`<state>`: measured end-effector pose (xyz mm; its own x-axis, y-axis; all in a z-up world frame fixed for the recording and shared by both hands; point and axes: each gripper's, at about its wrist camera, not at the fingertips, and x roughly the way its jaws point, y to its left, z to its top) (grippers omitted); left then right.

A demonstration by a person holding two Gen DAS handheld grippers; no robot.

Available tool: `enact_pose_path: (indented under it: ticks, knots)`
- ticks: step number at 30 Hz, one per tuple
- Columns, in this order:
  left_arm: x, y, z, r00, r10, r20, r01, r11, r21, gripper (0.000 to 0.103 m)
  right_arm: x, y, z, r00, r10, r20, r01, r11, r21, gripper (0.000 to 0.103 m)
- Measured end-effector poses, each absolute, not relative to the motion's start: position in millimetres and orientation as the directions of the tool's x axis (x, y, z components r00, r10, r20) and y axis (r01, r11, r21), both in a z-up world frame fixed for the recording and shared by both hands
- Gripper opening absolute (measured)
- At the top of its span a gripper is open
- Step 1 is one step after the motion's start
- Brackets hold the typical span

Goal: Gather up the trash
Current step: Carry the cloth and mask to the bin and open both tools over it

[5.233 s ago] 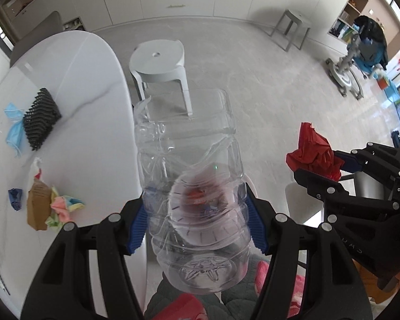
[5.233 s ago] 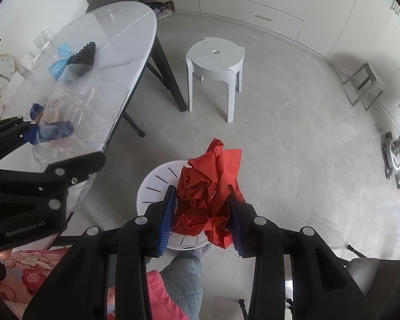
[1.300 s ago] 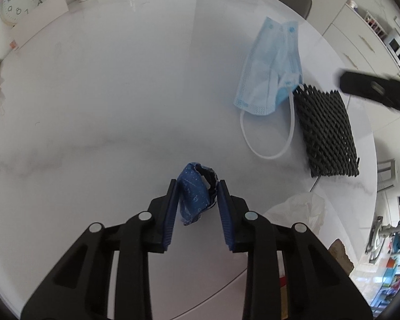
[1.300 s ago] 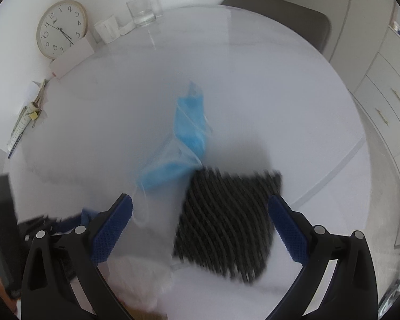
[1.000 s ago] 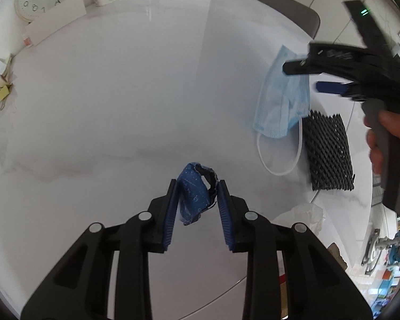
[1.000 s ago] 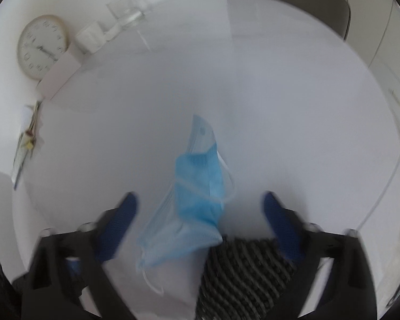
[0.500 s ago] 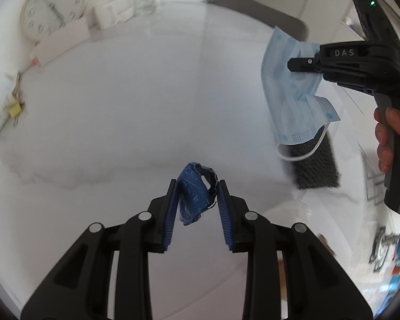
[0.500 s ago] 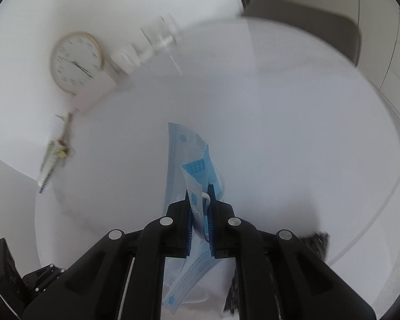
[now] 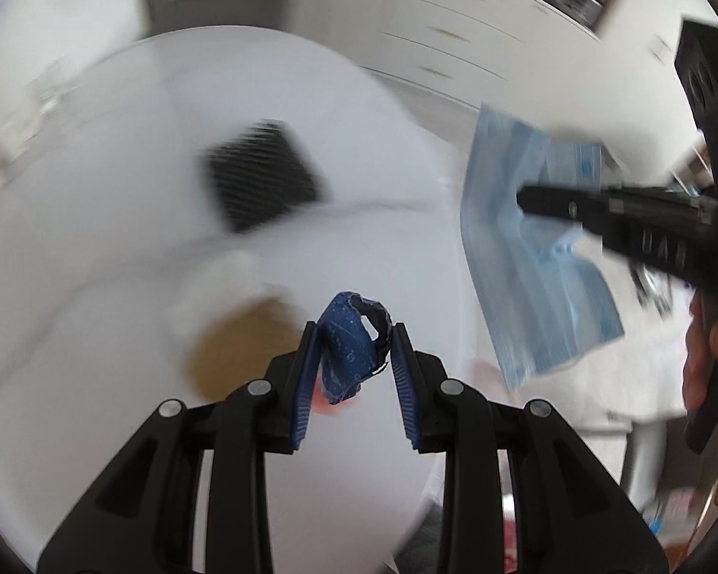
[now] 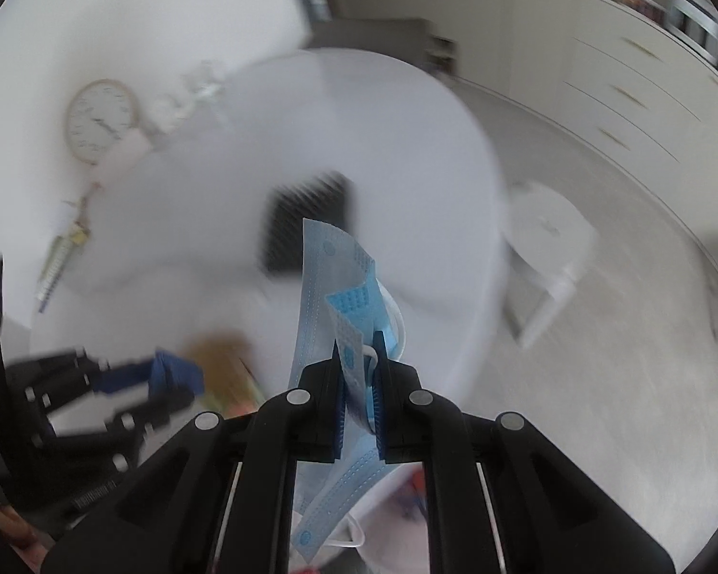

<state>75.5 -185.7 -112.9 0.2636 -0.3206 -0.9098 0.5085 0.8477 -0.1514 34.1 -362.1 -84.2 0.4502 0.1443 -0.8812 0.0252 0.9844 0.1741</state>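
Left wrist view takes in the big white table [image 9: 95, 287], blurred with motion, and the left gripper [image 9: 354, 342] hangs above its near edge with fingers drawn in and pinching a crumpled blue wrapper [image 9: 352, 347] between the pads. A black mesh pad [image 9: 263, 172] lies farther back on the table, with a smeared brown-and-white heap [image 9: 234, 315] nearer the fingers. At the right of this view the right gripper [image 9: 531, 198] comes in sideways with a pale blue face mask [image 9: 526, 258] dangling from its tip, off the table's edge, and a bare hand [image 9: 708, 363] on its handle.

Right wrist view gives what the other cannot: a wall clock [image 10: 101, 120] leaning at the table's [image 10: 407, 143] far side, a white stool [image 10: 550, 244] on the grey floor, and the right gripper [image 10: 359, 368] head-on, its fingers nearly pressed together on the folded face mask [image 10: 340, 287], ear loop trailing. The left gripper [image 10: 134, 382] shows low at the left, blue wrapper [image 10: 174, 375] in its tip.

Half a second back the mask hung over the table with the mesh pad below it; now both grippers have swung toward the table's edge, and cabinets and floor fill the background.
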Motion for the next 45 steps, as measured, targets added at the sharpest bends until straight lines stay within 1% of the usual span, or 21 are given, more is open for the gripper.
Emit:
enact_pose_path:
  ticks: [4, 10, 12, 15, 16, 19, 22, 26, 29, 35, 36, 38, 39, 40, 41, 42, 43, 45]
  knots:
    - [33, -250, -128, 0.136, -0.367, -0.92, 0.645, 0.738, -0.199, 0.03, -42, -405, -106, 0.409, 0.081, -0.909, 0.166, 0.973, 0.162, 0.01]
    - [-18, -316, -158, 0.015, -0.319, -0.948, 0.757, 0.623, -0.198, 0.032, -119, -443, -133, 0.365, 0.043, -0.93, 0.317, 0.934, 0.167, 0.01]
    - [-34, -330, -164, 0.004, -0.293, -0.956, 0.779, 0.601, -0.181, 0.041, -135, -453, -140, 0.358, 0.042, -0.933, 0.349, 0.921, 0.175, 0.011]
    - [-49, -347, -165, 0.003, -0.264, -0.964, 0.803, 0.575, -0.155, 0.07, -151, -463, -147, 0.348, 0.041, -0.937, 0.376, 0.909, 0.179, 0.011]
    - [-55, -352, -161, 0.014, -0.267, -0.964, 0.81, 0.568, -0.146, 0.077, -155, -465, -150, 0.347, 0.043, -0.937, 0.384, 0.905, 0.184, 0.011]
    - [-62, -355, -154, 0.041, -0.272, -0.962, 0.824, 0.554, -0.121, 0.091, -158, -467, -150, 0.348, 0.043, -0.937, 0.393, 0.9, 0.187, 0.013]
    - [-64, -353, -144, 0.065, -0.279, -0.958, 0.82, 0.562, -0.108, 0.095, -156, -467, -152, 0.35, 0.05, -0.935, 0.39, 0.9, 0.194, 0.013]
    - [-56, -341, -138, 0.077, -0.283, -0.956, 0.8, 0.59, -0.11, 0.095, -158, -469, -152, 0.354, 0.06, -0.933, 0.375, 0.905, 0.2, 0.013]
    - [-52, -328, -129, 0.118, -0.287, -0.951, 0.784, 0.614, -0.088, 0.095, -156, -464, -155, 0.351, 0.07, -0.934, 0.36, 0.911, 0.204, 0.013]
    - [-39, -303, -111, 0.17, -0.303, -0.938, 0.752, 0.655, -0.075, 0.095, -136, -438, -173, 0.31, 0.1, -0.945, 0.292, 0.936, 0.195, 0.013]
    - [-36, -298, -109, 0.178, -0.302, -0.937, 0.746, 0.662, -0.072, 0.095, -134, -433, -177, 0.301, 0.103, -0.948, 0.285, 0.939, 0.193, 0.018]
    - [-34, -291, -106, 0.19, -0.3, -0.935, 0.735, 0.674, -0.067, 0.095, -129, -424, -184, 0.282, 0.11, -0.953, 0.271, 0.944, 0.188, 0.036]
    - [-32, -288, -105, 0.194, -0.299, -0.934, 0.731, 0.68, -0.066, 0.095, -126, -419, -188, 0.272, 0.104, -0.957, 0.26, 0.949, 0.177, 0.058]
    - [-30, -284, -104, 0.199, -0.298, -0.934, 0.723, 0.688, -0.066, 0.095, -124, -414, -189, 0.266, 0.088, -0.96, 0.251, 0.955, 0.157, 0.076]
    - [-28, -280, -103, 0.204, -0.296, -0.933, 0.715, 0.696, -0.065, 0.095, -122, -410, -188, 0.266, 0.069, -0.961, 0.246, 0.96, 0.137, 0.083]
    - [-27, -277, -103, 0.207, -0.295, -0.933, 0.711, 0.701, -0.064, 0.095, -121, -408, -188, 0.268, 0.06, -0.962, 0.242, 0.962, 0.127, 0.093]
    - [-25, -273, -102, 0.21, -0.295, -0.932, 0.704, 0.707, -0.065, 0.095, -119, -406, -187, 0.267, 0.052, -0.962, 0.239, 0.964, 0.118, 0.098]
    - [-22, -266, -100, 0.215, -0.297, -0.93, 0.692, 0.719, -0.07, 0.095, -116, -405, -184, 0.267, 0.04, -0.963, 0.244, 0.964, 0.107, 0.1]
